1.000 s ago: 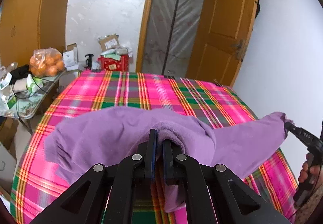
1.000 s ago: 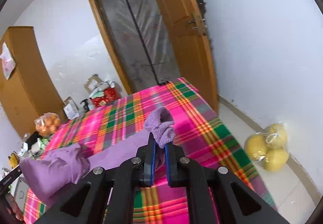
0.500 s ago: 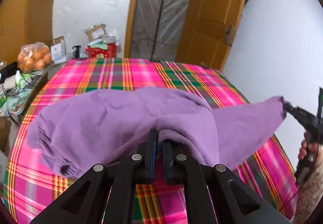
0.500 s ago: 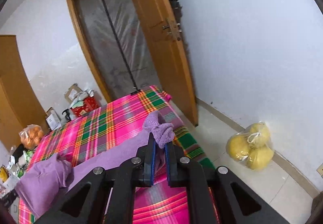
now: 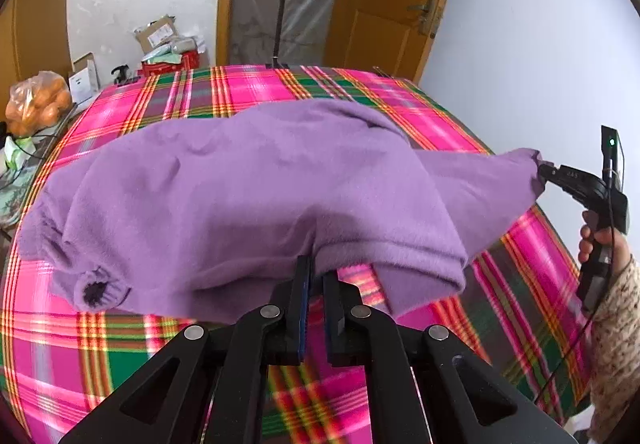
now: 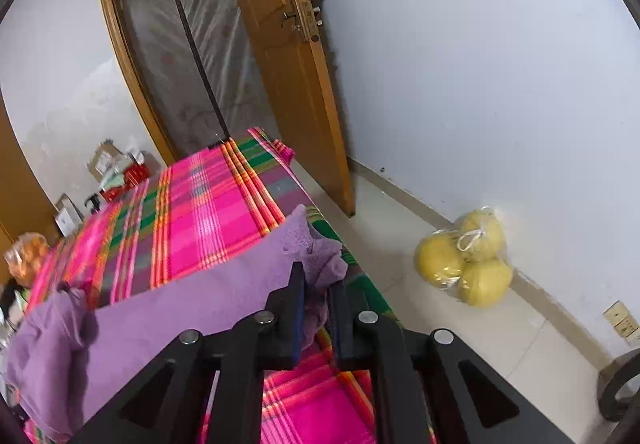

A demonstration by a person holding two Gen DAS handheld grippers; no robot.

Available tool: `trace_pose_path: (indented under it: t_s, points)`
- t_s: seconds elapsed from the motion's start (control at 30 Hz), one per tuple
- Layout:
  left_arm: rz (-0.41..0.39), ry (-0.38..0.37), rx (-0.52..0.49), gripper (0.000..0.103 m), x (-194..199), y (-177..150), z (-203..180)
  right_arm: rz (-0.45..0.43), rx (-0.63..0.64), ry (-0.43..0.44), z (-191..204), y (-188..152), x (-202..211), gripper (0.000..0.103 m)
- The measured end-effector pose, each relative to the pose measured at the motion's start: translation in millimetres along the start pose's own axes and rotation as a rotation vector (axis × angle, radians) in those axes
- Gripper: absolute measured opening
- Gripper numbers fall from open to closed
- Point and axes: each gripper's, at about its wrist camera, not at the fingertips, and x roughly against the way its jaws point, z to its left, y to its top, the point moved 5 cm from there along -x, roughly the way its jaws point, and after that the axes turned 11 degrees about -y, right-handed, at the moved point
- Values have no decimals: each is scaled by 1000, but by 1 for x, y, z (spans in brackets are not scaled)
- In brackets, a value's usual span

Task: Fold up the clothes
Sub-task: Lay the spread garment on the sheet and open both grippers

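Note:
A purple fleece sweater (image 5: 248,195) lies spread across the bed with the pink plaid cover (image 5: 100,328). My left gripper (image 5: 316,264) is at the near hem. Its jaws are opening, and the hem only reaches the tips, with a bare gap further back. To the right, my right gripper (image 5: 540,169) pinches the end of the stretched sleeve. In the right wrist view, the bunched sleeve end (image 6: 320,256) still sits between the pads of the right gripper (image 6: 318,272), near the bed's right edge. The sweater (image 6: 152,316) runs off to the left there.
A person's hand (image 5: 600,240) in a knit sleeve holds the right gripper's handle. A bag of yellow fruit (image 6: 468,260) sits on the floor by the wall. An open wooden door (image 6: 288,75) stands beyond the bed. A bag of oranges (image 5: 36,107) and boxes are at the left.
Both grippers have sunk and the sweater has come down from hanging onto the bed. The left jaws' gap has widened. The right gripper has drawn the sleeve out toward the bed's right edge.

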Motion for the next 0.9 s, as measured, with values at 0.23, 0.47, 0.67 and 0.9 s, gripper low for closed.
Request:
trace_pose_path:
  t_s: [0.23, 0.47, 0.67, 0.9]
  points:
    - [-23, 29, 69, 17, 38, -11, 45, -9, 31, -56, 2, -4, 16, 26]
    - [-95, 87, 261, 26, 76, -2, 114, -68, 113, -2, 35, -3, 49, 32]
    - [-124, 26, 399, 31, 86, 8, 148, -87, 244, 168, 100, -17, 80, 33]
    - [-77, -120, 465, 31, 74, 8, 141, -25, 402, 343, 178, -56, 96, 33]
